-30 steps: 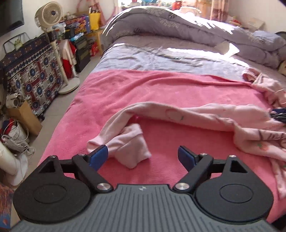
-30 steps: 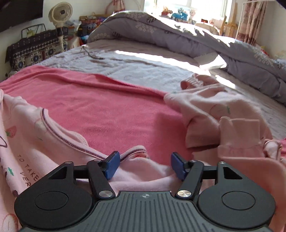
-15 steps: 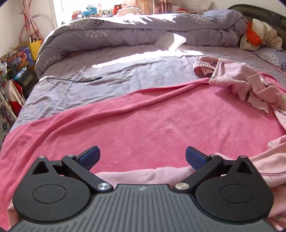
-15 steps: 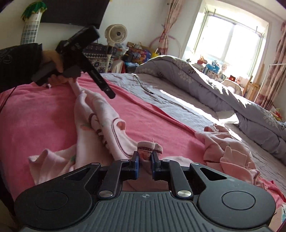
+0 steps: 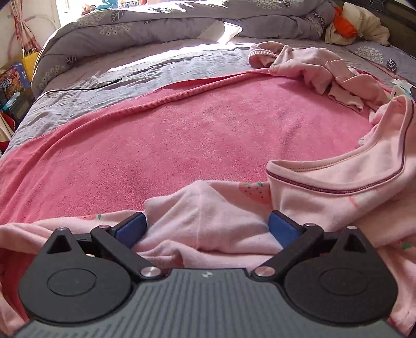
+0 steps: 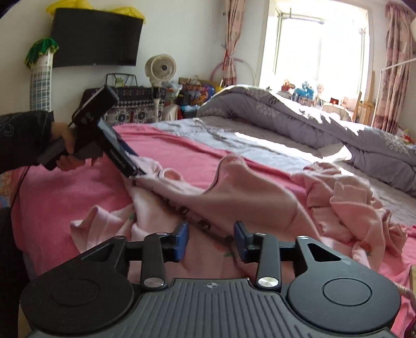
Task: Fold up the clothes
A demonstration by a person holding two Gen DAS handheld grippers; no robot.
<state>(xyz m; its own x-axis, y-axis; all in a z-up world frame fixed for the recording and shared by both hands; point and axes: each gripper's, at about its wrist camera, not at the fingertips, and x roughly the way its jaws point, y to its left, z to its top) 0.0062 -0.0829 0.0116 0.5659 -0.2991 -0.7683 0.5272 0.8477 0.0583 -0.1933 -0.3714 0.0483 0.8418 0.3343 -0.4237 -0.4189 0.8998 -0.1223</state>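
Observation:
A pale pink strawberry-print top (image 5: pixel 338 176) lies rumpled on the pink blanket (image 5: pixel 182 130). My left gripper (image 5: pixel 206 227) stands wide open over it, and a bunched fold sits between the blue pads without being pinched. In the right wrist view, a hand (image 6: pixel 65 145) holds the left gripper (image 6: pixel 134 173), whose tips rest on the top's far edge (image 6: pixel 247 192). My right gripper (image 6: pixel 210 239) is near the front; its jaws are opening, and cloth lies loose between them.
A second heap of pink clothes (image 5: pixel 312 65) (image 6: pixel 351 197) lies at the blanket's right end. A rolled grey duvet (image 5: pixel 156 23) (image 6: pixel 286 114) runs along the bed's far side. A black cable (image 5: pixel 78 88) crosses the grey sheet. A fan (image 6: pixel 160 68) and clutter stand beyond the bed.
My right gripper, shut on the top's hem half a second ago, has parted its jaws. My left gripper swung to face across the bed and sank onto the top.

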